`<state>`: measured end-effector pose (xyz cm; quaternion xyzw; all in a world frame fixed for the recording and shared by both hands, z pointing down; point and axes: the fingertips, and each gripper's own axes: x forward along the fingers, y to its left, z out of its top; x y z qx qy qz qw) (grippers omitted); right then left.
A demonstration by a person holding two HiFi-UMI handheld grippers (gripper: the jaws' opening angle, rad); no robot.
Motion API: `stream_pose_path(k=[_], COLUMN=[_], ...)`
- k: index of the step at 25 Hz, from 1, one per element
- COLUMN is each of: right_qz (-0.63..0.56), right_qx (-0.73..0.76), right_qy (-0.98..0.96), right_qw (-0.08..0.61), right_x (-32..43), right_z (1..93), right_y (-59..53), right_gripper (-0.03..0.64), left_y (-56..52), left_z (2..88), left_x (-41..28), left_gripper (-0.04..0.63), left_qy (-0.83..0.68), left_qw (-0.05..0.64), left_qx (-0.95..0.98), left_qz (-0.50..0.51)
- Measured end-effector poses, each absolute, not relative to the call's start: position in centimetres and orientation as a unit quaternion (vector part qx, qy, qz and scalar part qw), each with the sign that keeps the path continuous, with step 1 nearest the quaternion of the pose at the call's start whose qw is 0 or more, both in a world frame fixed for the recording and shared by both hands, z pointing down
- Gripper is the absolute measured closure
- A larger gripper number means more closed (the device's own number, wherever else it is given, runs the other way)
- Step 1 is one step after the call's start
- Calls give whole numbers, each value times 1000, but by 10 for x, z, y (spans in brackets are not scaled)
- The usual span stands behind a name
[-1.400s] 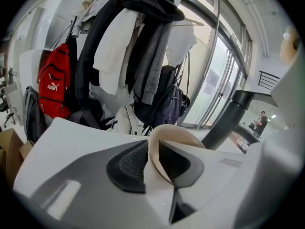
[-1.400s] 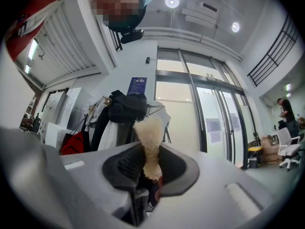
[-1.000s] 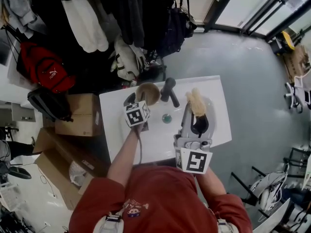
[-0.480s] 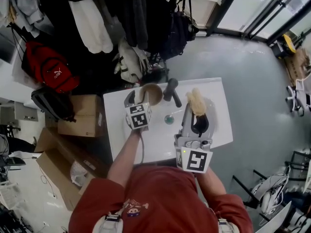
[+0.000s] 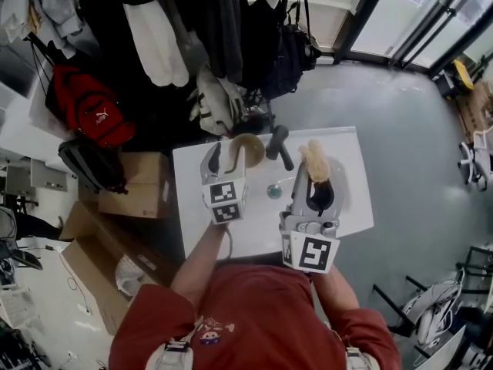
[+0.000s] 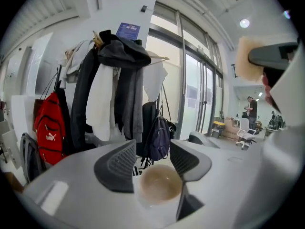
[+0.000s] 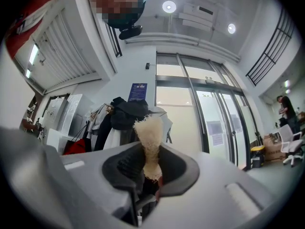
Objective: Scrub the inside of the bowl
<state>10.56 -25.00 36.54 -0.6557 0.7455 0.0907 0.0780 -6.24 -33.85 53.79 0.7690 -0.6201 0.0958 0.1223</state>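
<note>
Head view, left gripper (image 5: 223,155) lifted off bowl (image 5: 253,150), jaws just opened, empty

The left gripper (image 5: 223,153) has been raised off the worktop (image 5: 347,214). A second ago it was set low against the near-left rim of the bowl (image 5: 251,148), and its marker cube is now drawn larger and nearer in the head view. Its jaws have just been opened wider, and nothing is pressed between them. In the left gripper view the bowl (image 6: 159,185) is seen below and beyond the spread jaws of the left gripper (image 6: 152,149), standing free on the worktop. More of the bowl's brown inside is now exposed in the head view. The whole scene is also framed slightly further right there.
</note>
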Motion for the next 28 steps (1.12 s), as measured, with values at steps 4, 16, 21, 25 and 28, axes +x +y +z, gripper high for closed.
stream_pose_path(k=[4, 16, 21, 25, 28], right_qz=[85, 66, 35, 34, 28], right_qx=[-652, -620, -588, -576, -571], right_qy=[748, 778, 806, 815, 819], right_qw=[83, 80, 60, 54, 53], right_x=[105, 87, 71, 62, 53], right_z=[363, 358, 366, 365, 366], right_y=[-250, -257, -263, -261, -259], right_gripper=[540, 540, 540, 540, 540], left_y=[-327, -287, -271, -265, -260], left_z=[497, 399, 375, 369, 367], left_x=[-60, -67, -70, -76, -80], left_gripper=[365, 370, 387, 422, 442], left_qy=[-619, -626, -630, -636, -638], left_qw=[66, -62, -63, -65, -71], left_qx=[779, 777, 774, 769, 767], left_qz=[77, 28, -2, 0, 0])
